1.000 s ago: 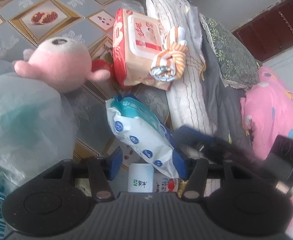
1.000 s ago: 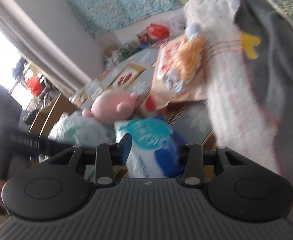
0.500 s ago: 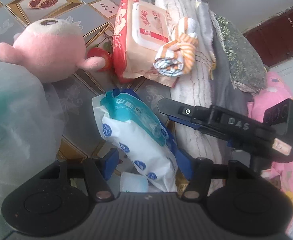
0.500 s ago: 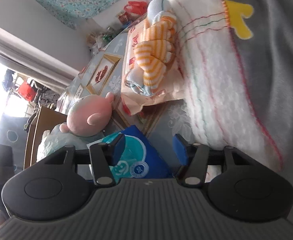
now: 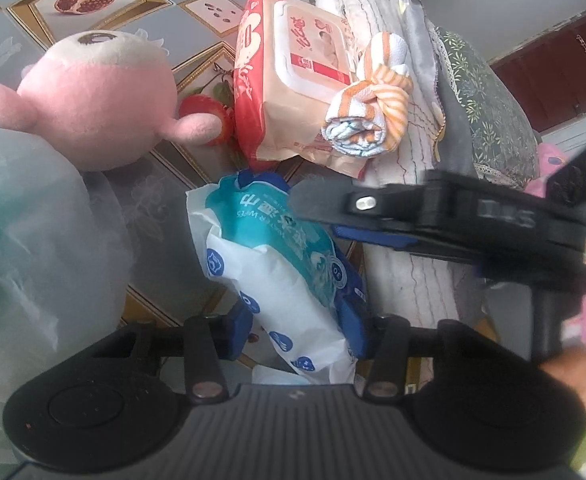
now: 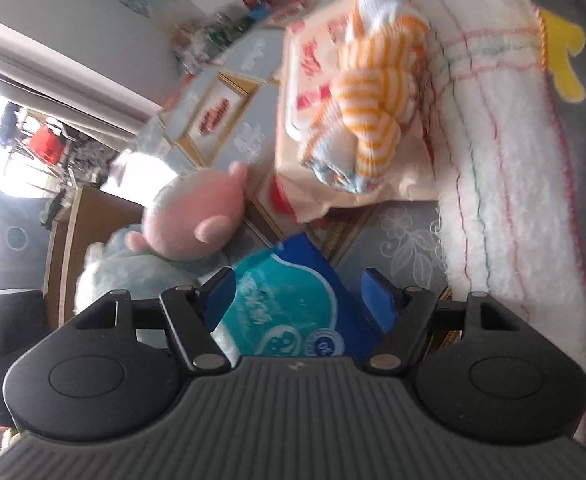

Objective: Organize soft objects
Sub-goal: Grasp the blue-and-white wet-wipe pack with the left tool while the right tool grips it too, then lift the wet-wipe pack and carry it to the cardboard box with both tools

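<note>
A blue and white wet-wipes pack [image 5: 269, 264] lies on the patterned table [image 5: 153, 32]. My left gripper [image 5: 297, 326] straddles its near end, jaws closing, and both blue pads press its sides. My right gripper [image 6: 299, 294] hovers over the pack's [image 6: 293, 312] far end, jaws opening, pads clear of it; its black body [image 5: 453, 216] crosses the left wrist view. Behind are a pink plush toy [image 5: 93, 108], a red and beige wipes pack [image 5: 293, 76] and a knotted orange-striped cloth [image 5: 369, 108].
A translucent plastic bag [image 5: 33, 240] bulges at the left. A white towel [image 5: 405, 272], a grey cloth [image 5: 453, 120], a green patterned cushion [image 5: 485, 92] and pink spotted fabric [image 5: 553, 160] pile up along the right. A hand [image 5: 573, 376] grips the right tool.
My left gripper has sunk onto the blue pack and narrowed on it. My right gripper has swung in over the pack's far end, and its jaws have widened off the pack.
</note>
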Available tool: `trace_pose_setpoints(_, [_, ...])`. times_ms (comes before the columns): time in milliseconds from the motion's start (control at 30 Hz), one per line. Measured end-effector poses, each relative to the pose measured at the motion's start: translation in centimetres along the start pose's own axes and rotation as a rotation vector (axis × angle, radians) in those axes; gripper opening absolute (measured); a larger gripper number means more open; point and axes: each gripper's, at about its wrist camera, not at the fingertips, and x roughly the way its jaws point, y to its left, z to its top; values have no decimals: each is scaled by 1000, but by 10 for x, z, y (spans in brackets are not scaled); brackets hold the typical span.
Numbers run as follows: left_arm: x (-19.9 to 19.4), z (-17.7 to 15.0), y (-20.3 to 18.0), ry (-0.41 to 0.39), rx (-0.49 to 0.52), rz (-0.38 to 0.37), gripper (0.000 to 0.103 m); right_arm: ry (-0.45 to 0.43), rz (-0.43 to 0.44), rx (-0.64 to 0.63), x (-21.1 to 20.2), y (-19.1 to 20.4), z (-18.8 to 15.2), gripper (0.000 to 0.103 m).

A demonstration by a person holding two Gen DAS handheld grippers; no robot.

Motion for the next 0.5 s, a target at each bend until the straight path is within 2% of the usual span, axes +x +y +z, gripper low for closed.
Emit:
trace_pose_setpoints(100, [-1, -1, 4, -1, -1, -3, 46, 33, -8, 23, 15, -4, 1, 69])
trace_pose_setpoints(233, [-1, 0, 6, -3, 4, -8, 45, 54, 36, 59, 25, -9, 2, 69])
trace_pose_setpoints(333, [-2, -1, 2, -16, 29, 0, 43, 48, 52, 63, 26, -9, 0, 63])
trace_pose_setpoints(367, [-2, -1, 1, -19, 38, 3, 42, 36, 49, 52, 24, -8, -1, 59])
trace_pose_setpoints(500, [-5, -1, -4, -32, 62, -7, 40, -10, 56, 59, 11, -14, -5, 52])
